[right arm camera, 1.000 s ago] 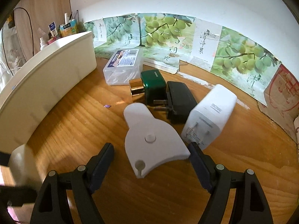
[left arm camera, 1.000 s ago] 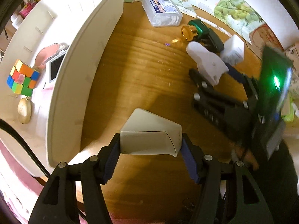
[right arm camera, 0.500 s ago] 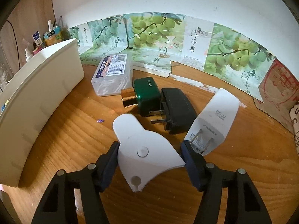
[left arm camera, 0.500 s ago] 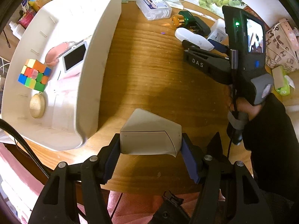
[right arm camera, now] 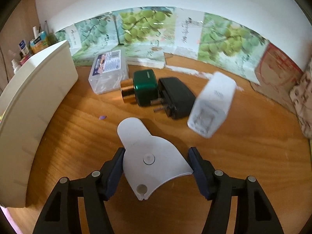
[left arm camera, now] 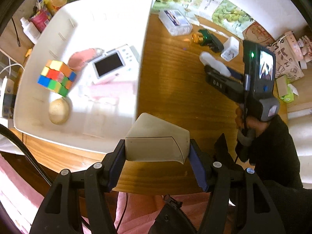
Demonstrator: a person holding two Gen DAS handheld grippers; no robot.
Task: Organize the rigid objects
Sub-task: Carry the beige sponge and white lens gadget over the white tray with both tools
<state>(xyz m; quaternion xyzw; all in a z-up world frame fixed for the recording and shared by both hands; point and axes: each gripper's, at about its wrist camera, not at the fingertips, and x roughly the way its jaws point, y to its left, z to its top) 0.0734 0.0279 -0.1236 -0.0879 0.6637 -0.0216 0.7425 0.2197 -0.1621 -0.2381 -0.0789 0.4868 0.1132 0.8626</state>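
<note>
Desk [right arm camera: 78,136]: varnished wood, visible grain, slight sheen. Bin [left arm camera: 109,5]: smooth white plastic. Beige block [left arm camera: 156,148]: matt plastic. White flat piece [right arm camera: 148,152]: smooth matt plastic. Green bottle [right arm camera: 146,89]: glossy, with polished gold metallic cap [right arm camera: 126,91]. Black plug [right arm camera: 177,99]: matt plastic, metal pins. Clear box [right arm camera: 108,72]: translucent plastic, paper label.

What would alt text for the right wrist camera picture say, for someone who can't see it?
The right gripper is closed on a flat white plastic piece over a wooden table. Beyond it lie a black plug adapter, a green and gold bottle, a clear plastic box and a blurred white charger. A white bin stands at left.
</note>
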